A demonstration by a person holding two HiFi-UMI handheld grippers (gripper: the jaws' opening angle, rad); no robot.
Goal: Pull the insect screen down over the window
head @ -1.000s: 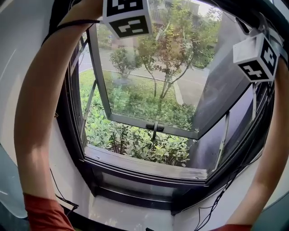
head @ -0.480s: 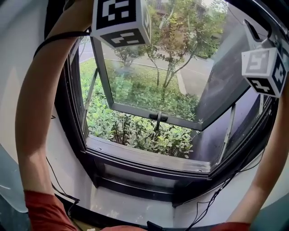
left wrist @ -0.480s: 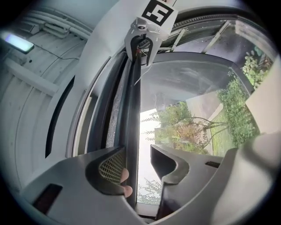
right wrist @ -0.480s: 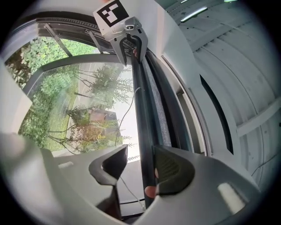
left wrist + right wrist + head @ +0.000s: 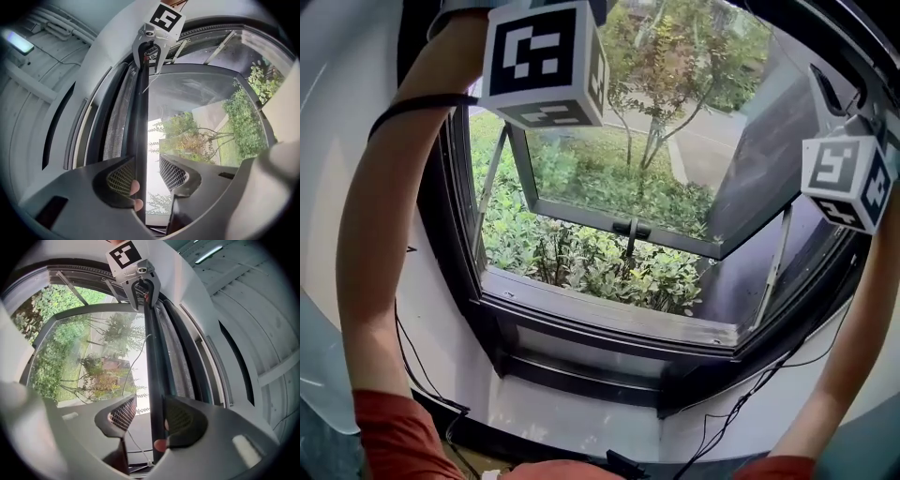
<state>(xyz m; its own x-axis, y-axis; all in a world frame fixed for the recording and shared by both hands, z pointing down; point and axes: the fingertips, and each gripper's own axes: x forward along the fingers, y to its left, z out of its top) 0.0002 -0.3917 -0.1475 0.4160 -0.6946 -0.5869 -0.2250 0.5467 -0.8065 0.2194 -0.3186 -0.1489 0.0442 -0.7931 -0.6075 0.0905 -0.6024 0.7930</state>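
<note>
The insect screen's dark pull bar [image 5: 139, 140] runs between my two raised grippers, with grey mesh [image 5: 116, 126] beside it. My left gripper [image 5: 147, 177] has the bar between its jaws. The bar lies against one pad [image 5: 119, 178], light shows at the other, and the jaws are closing. My right gripper [image 5: 150, 418] also straddles the bar [image 5: 154, 371]. There the bar rests against the right pad [image 5: 183, 420] and a gap stands on the left. In the head view only the marker cubes show, the left one [image 5: 542, 61] and the right one [image 5: 846, 180], over the open window [image 5: 619, 216].
The glass sash [image 5: 675, 178] swings outward with a black handle [image 5: 630, 228] on its lower rail. Below are the sill [image 5: 609, 319], dark frame [image 5: 459, 272] and trailing cables [image 5: 741, 412]. Shrubs and trees lie outside. A ceiling light [image 5: 18, 42] is overhead.
Both marker cubes have come lower and look larger in the head view, the right one dropping most. The window handle and sill sit slightly higher in the frame.
</note>
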